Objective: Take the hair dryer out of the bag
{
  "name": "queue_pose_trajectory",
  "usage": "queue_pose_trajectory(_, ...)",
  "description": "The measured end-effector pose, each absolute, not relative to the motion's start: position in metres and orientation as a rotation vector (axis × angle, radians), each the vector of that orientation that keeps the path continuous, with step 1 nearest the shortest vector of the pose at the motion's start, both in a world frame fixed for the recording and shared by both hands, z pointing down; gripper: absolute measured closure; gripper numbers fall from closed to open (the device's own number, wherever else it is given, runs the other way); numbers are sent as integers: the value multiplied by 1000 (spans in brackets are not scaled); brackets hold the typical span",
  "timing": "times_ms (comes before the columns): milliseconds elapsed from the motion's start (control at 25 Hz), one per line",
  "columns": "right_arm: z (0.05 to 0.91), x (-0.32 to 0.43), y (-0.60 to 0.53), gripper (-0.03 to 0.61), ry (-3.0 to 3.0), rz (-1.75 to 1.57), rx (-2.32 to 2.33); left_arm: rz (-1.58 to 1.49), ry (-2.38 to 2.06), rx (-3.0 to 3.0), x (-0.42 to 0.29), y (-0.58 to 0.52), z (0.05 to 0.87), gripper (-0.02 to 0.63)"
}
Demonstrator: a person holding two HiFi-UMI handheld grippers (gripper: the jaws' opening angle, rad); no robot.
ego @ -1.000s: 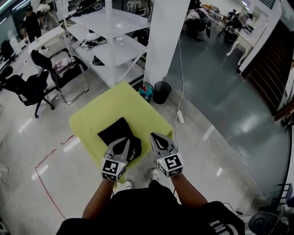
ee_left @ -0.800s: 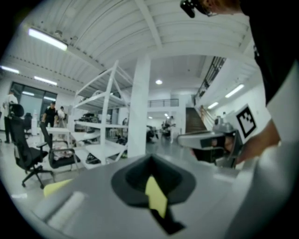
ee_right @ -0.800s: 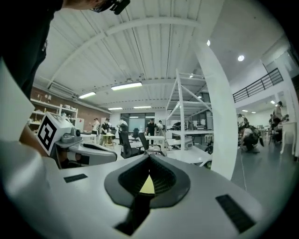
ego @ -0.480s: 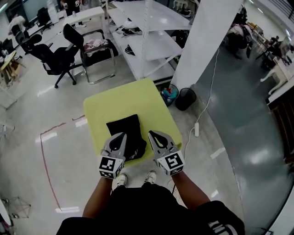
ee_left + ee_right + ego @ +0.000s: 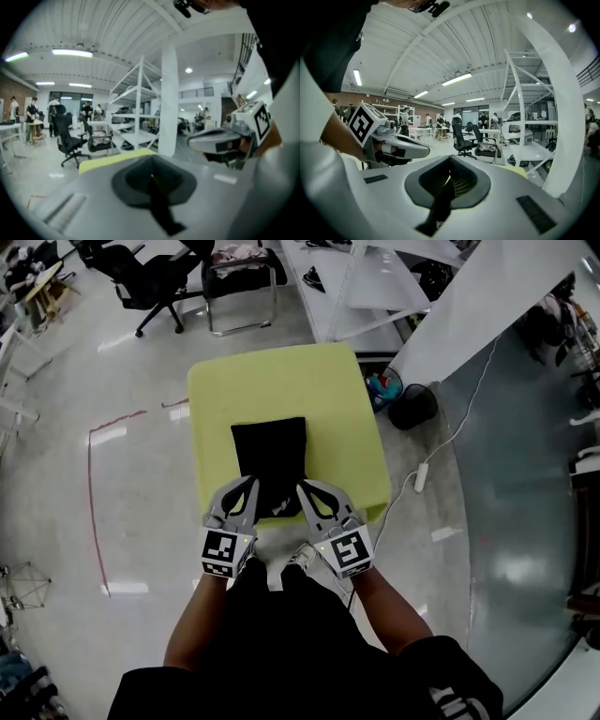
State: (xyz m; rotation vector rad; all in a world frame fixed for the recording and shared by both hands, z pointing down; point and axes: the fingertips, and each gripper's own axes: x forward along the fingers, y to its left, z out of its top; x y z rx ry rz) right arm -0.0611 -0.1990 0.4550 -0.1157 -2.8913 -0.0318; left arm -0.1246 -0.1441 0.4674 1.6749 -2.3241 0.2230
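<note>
A black bag (image 5: 269,458) lies flat on the yellow-green table (image 5: 319,395), its near end by the table's front edge. No hair dryer shows; the bag hides whatever is inside. My left gripper (image 5: 250,482) hovers over the bag's near left corner and my right gripper (image 5: 303,487) over its near right corner. Both are shut and hold nothing. In the left gripper view the shut left gripper (image 5: 151,176) points nearly level across the room, with the right gripper (image 5: 224,139) beside it. In the right gripper view the right gripper (image 5: 449,177) is likewise shut, and the left gripper (image 5: 396,146) shows at the left.
White shelving (image 5: 370,282) and a white pillar (image 5: 487,306) stand beyond the table. A black bin (image 5: 413,407) and a smaller bin (image 5: 383,388) sit at its far right corner. Office chairs (image 5: 155,268) are at the far left. A cable with a power strip (image 5: 419,476) lies on the floor at the right.
The head view has tipped further down, so the table and bag sit higher and more central. Both grippers came down and closer together over the bag's near end, still shut.
</note>
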Motion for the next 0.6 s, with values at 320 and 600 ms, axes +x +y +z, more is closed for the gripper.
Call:
queue_pose_trajectory(320,519,-55,-178,572,-2768,73,-116,352,-2176,1623,-118,-123,543,606)
queue_pose_trajectory(600,572,-47,-174,572,-2670,181,-70,416,-2079,1632,-99,-115,595,492)
